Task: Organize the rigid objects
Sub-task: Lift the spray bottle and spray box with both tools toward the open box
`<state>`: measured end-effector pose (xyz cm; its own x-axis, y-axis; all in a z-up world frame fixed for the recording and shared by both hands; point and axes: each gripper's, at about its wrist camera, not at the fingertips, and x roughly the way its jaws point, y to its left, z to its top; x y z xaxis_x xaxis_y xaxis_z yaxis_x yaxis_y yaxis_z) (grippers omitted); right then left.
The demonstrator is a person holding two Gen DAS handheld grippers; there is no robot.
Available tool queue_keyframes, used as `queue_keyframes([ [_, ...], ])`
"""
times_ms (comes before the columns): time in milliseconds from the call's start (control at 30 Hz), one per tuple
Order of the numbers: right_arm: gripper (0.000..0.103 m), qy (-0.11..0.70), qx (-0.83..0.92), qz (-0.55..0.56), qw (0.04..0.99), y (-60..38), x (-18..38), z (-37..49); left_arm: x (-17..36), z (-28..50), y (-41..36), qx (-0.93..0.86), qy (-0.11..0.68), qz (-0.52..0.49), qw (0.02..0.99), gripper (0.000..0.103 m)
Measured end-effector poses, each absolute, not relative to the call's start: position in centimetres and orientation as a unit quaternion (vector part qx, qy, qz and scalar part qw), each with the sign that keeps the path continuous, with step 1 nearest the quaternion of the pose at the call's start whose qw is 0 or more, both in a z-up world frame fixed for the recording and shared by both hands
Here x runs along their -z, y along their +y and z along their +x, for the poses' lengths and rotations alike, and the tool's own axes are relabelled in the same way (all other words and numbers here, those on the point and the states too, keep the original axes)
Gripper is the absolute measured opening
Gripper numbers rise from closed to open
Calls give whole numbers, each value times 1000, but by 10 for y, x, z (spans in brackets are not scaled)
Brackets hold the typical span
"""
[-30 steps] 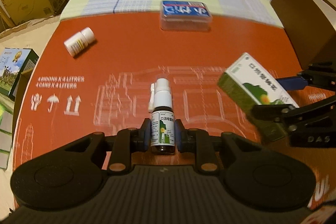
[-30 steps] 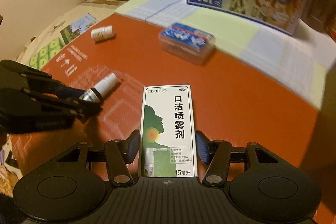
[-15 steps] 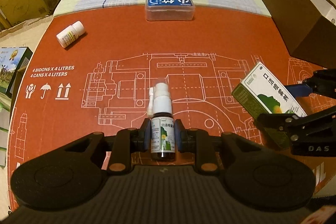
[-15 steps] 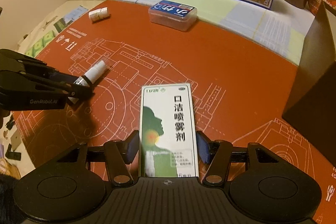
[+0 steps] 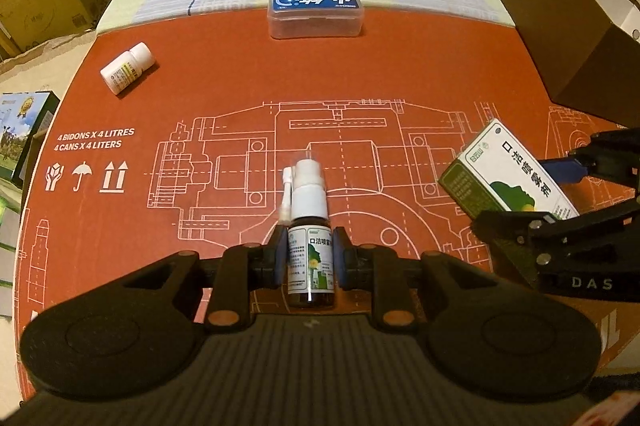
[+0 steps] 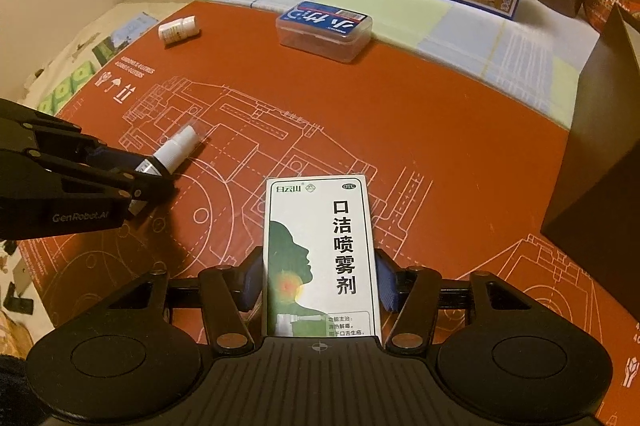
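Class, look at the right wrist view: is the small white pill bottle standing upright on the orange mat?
No: the white pill bottle lies on its side on the orange mat, left of the clear plastic case.

Both the left gripper (image 5: 307, 258) and the right gripper (image 6: 318, 284) are black, with blue-padded jaws, copper-coloured screws and ribbed bases.

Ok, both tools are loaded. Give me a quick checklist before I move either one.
1. Left tool clamped on spray bottle: ok.
2. Right tool gripping spray box by its sides: ok.
3. Bottle cap on, nozzle straw alongside: ok.
4. Box end flap open for the bottle: cannot tell.
5. Tools apart, not touching: ok.
6. Pill bottle and clear case lie far from both tools: ok.
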<state>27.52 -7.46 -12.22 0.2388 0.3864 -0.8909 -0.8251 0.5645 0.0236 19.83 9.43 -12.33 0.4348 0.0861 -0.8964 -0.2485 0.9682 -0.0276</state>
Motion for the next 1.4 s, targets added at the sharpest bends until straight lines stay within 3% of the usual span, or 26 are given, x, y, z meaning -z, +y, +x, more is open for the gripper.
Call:
queue_keyframes([
  [400,52,469,-396,-198,764,-89,102,281,102,207,82,-78,500,-64,860,19],
  [733,52,479,-385,-183,767,-101,100,284,121,208,88,-83,532,-100,837,20],
  [1400,52,478,-381,-172,772,-105,93,289,107,219,80,-63,509,-94,853,19],
])
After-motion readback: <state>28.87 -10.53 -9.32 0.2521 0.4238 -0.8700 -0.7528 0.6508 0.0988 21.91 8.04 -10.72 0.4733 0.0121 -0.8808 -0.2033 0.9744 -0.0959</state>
